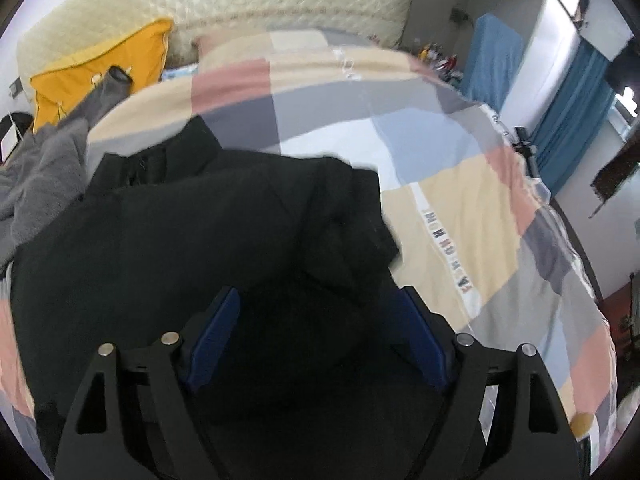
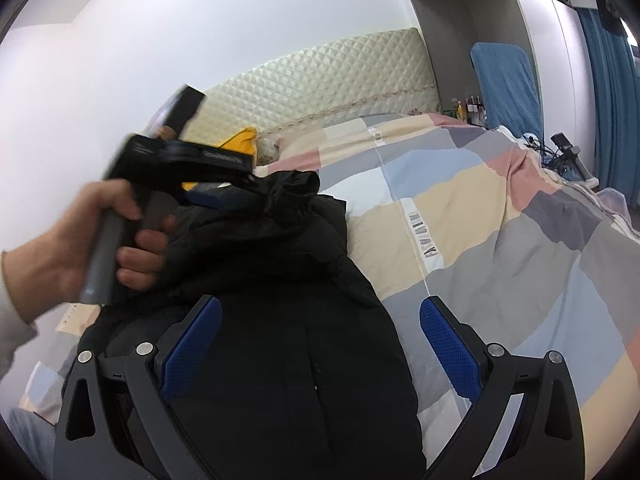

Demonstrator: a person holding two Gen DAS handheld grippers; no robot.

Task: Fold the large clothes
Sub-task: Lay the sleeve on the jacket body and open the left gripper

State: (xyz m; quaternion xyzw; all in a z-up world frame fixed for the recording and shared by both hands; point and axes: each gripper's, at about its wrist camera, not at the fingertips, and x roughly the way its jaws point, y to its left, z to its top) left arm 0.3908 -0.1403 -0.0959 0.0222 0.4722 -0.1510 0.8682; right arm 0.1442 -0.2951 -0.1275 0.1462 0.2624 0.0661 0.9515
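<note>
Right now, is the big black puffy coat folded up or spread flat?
Neither: the black puffy coat lies rumpled on the patchwork quilt, one bunched part raised at the left gripper.

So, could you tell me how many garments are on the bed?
2: a black coat centrally, and a grey garment left of it; more may be hidden.

Matt black cloth is seen on the coat (image 2: 280,340); the gripper pads (image 2: 448,348) are knurled blue rubber.

White walls, cream quilted headboard (image 2: 320,80), patchwork-checked duvet (image 2: 500,216) — blue curtains (image 1: 576,116), yellow pillow (image 1: 100,68).
</note>
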